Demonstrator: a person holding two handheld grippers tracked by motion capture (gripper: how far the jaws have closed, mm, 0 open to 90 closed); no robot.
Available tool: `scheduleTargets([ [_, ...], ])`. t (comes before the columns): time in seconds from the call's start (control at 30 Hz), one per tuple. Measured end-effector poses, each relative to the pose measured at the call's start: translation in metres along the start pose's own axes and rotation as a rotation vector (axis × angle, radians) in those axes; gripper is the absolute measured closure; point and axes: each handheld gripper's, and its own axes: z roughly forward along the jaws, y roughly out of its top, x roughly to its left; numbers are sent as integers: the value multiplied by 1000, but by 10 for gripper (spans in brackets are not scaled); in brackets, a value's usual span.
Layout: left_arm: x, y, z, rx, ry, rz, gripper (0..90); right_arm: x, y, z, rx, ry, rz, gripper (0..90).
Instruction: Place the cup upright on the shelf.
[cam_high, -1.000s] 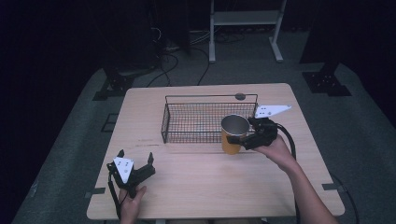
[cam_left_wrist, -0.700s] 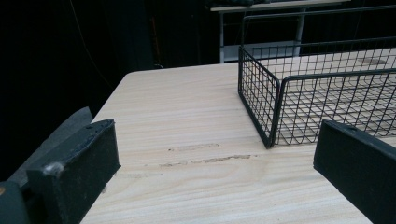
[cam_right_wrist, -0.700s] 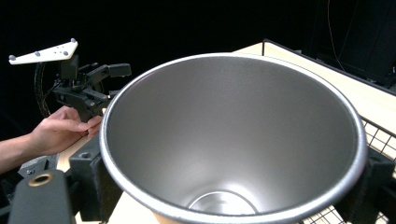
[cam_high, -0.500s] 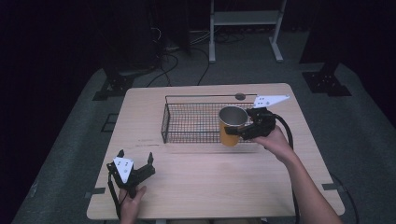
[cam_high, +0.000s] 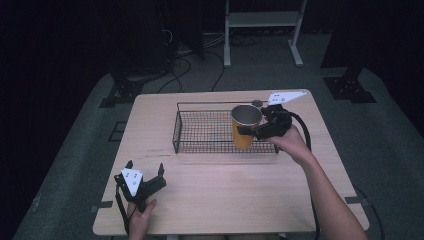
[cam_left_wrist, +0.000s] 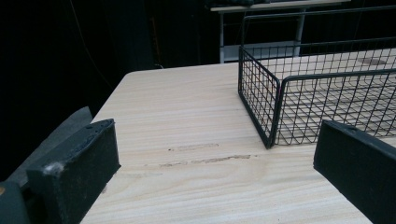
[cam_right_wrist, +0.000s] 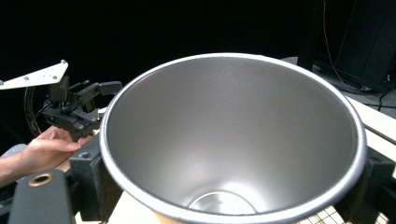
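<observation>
A yellow cup (cam_high: 244, 129) with a steel inside (cam_right_wrist: 233, 140) hangs upright over the right end of the black wire basket (cam_high: 210, 131). My right gripper (cam_high: 254, 131) is shut on it from the right. In the right gripper view, both jaws press the cup's sides. My left gripper (cam_high: 145, 168) rests on the table near the front left corner, open, with nothing in it. In the left gripper view, the jaws of my left gripper (cam_left_wrist: 217, 177) stand wide apart, and the basket (cam_left_wrist: 303, 93) lies ahead to the right.
The wooden table (cam_high: 210, 200) is bare between the basket and its front edge. A small dark round thing (cam_high: 256, 103) lies behind the basket. A white metal stand (cam_high: 260, 30) is on the floor beyond the table. The left gripper (cam_right_wrist: 77, 105) and its hand appear in the right gripper view.
My right gripper has carried the cup up and a little away from the person, from the table in front of the basket to over its right end. The left gripper has not moved.
</observation>
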Motion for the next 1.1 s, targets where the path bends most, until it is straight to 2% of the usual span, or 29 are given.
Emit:
scheduleTargets([
  [0.83,0,0,0,-2,-1,-11,0,-27,20,20,30,-13,12,128],
  [1.1,1,0,0,0,-2,-10,0,-38,26,25,22,-19,19,128],
])
